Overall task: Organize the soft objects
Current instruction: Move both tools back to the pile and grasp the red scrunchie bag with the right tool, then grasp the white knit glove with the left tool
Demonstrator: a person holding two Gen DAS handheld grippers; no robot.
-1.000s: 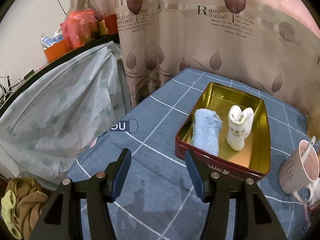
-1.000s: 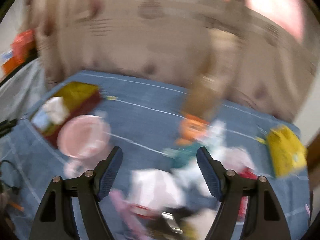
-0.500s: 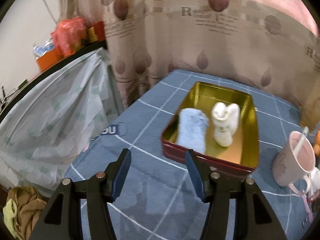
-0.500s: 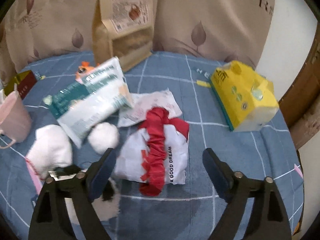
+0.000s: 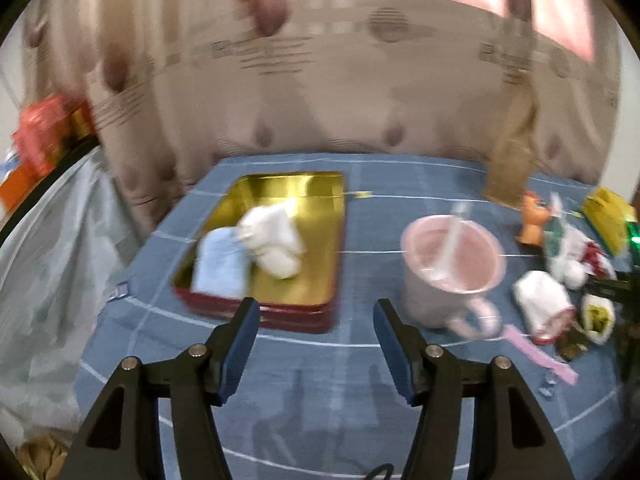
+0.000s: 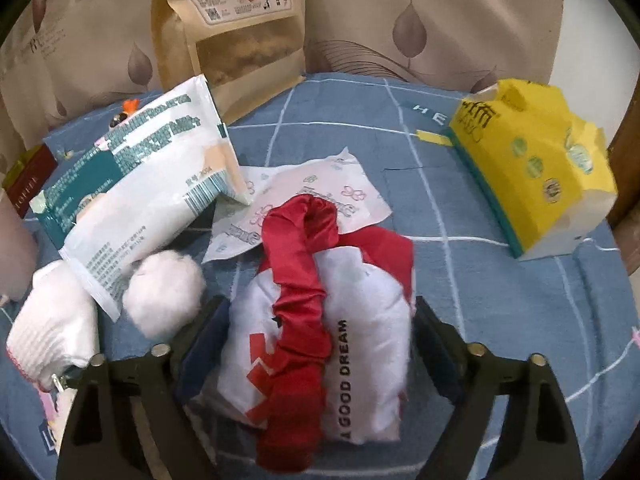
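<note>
In the right wrist view a soft white and red pouch (image 6: 360,292), printed "A GOOD DREAM", lies on the blue cloth with a red scrunchie (image 6: 300,280) draped over it. My right gripper (image 6: 320,320) straddles the pouch; its jaws are closing, and the pads sit at the pouch's sides without visibly squeezing it. Left of it lie a white pompom (image 6: 164,292) and a white knitted piece (image 6: 52,320). In the blurred left wrist view a gold-lined red tin (image 5: 338,240) holds a blue towel roll (image 5: 220,264) and a white rabbit-shaped towel (image 5: 276,240). My left gripper (image 5: 314,316) hovers before the tin, jaws opening, nothing between them.
A pink mug (image 5: 452,264) with a spoon stands right of the tin. Around the pouch lie a teal and white packet (image 6: 140,192), a flat printed sachet (image 6: 320,184), a kraft paper bag (image 6: 240,40) and a yellow tissue pack (image 6: 528,160). A curtain hangs behind the table.
The left view has swung right: the tin slid left and the mug and clutter came into sight. My right gripper has dropped onto the pouch, which now fills the gap between its fingers.
</note>
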